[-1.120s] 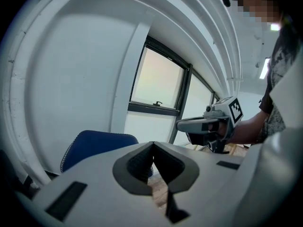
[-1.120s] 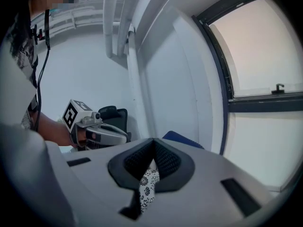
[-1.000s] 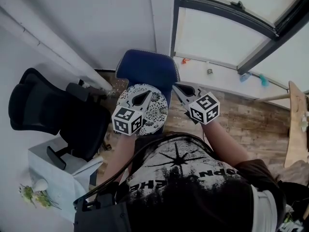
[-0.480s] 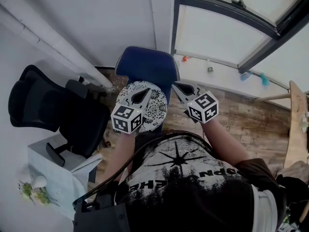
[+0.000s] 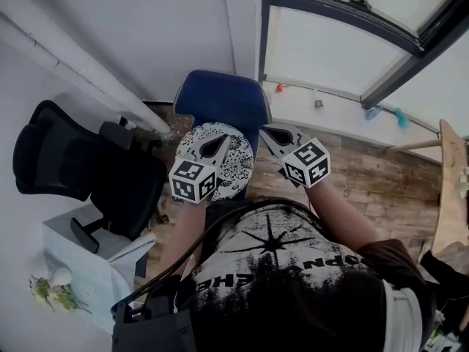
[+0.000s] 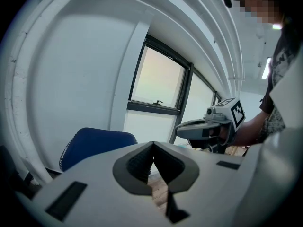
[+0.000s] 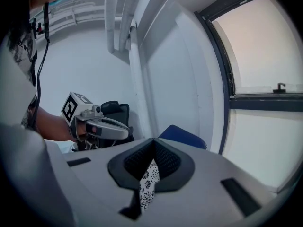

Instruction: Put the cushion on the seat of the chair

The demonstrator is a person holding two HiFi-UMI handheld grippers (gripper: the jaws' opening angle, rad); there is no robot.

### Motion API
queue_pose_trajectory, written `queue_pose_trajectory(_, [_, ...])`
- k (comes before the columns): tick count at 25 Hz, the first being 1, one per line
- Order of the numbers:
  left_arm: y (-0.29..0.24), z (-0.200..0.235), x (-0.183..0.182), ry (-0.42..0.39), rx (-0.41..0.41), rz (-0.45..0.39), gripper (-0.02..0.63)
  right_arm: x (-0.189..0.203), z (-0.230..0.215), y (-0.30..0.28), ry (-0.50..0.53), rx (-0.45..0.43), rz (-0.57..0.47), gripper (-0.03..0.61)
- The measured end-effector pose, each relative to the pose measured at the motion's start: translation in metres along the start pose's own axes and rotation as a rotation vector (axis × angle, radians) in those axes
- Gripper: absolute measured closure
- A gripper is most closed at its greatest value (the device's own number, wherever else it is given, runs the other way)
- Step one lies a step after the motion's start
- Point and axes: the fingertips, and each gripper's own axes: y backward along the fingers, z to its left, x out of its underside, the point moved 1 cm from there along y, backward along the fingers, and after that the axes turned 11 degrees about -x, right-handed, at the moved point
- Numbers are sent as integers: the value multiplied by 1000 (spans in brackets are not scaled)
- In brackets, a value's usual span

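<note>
**Cushion on the blue chair, both claws closed and empty**

We note a black office chair [image 5: 80, 171] well to the left of the left claw [image 5: 221, 141]. That claw hangs over the round patterned cushion [image 5: 236, 173] with its jaws together on nothing. The cushion lies beneath it on the blue chair [image 5: 223, 101], whose back stands beyond both claw tips. The right claw [image 5: 265, 132] is just beside the cushion's right edge, with its jaws likewise together and clamping nothing. The pattern shows only through the gap behind its tips.

Black office chair [image 5: 80, 171] stands by the wall [image 5: 161, 28]
</note>
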Motion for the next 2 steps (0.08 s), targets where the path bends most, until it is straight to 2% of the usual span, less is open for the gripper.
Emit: queue_pose_trajectory(2, [-1,-4,0,1,3,3,600,2,0,3,4,-4,10,560])
